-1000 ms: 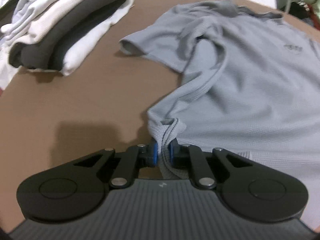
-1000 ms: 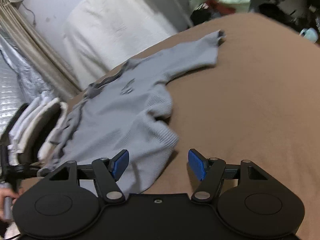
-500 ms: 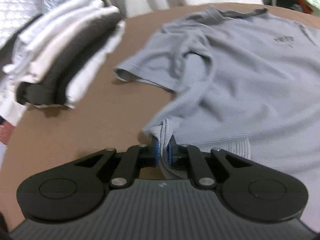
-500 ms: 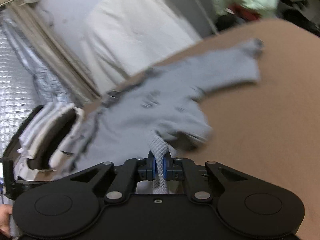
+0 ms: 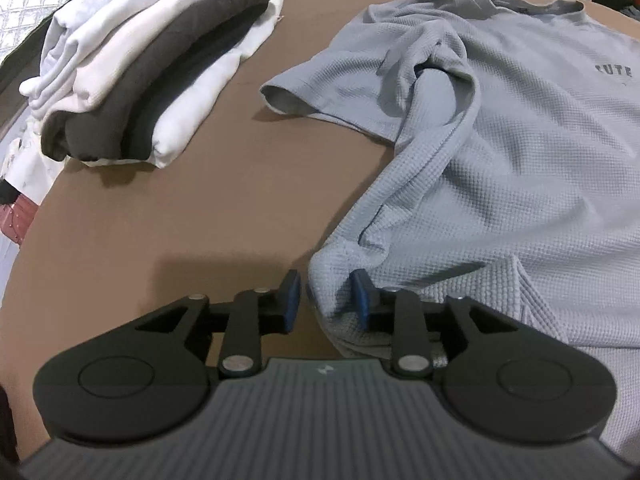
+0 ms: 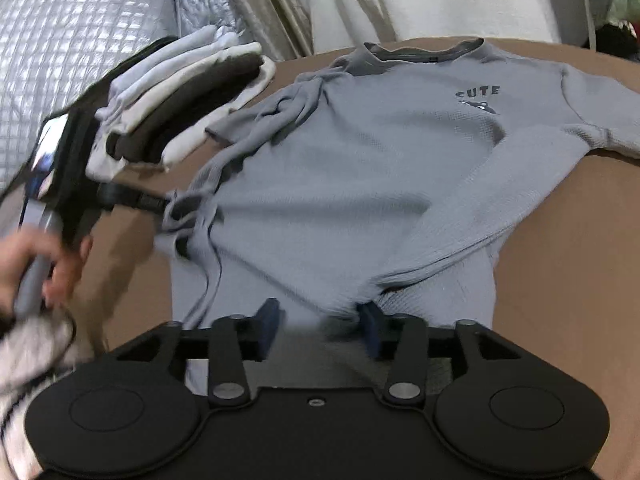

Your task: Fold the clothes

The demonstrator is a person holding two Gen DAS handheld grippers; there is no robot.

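Now both grippers, left gripper (image 5: pixel 323 300) and right gripper (image 6: pixel 318 330), are opening, releasing the spread grey-blue waffle-knit T-shirt's (image 6: pixel 360 184) hem at lower centre; next likely comes regripping a side to fold.

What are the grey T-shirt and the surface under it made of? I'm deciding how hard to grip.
Grey T-shirt: soft matte waffle knit, probably cotton or a blend, judging by its small square grid texture and limp creases. Brown surface: smooth, matte and seamless, possibly a fabric cover; the pictures leave it open.

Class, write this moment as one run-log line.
step: lay shirt flat | left claw: opening, hem between | right claw: opening, over hem | shirt: on table
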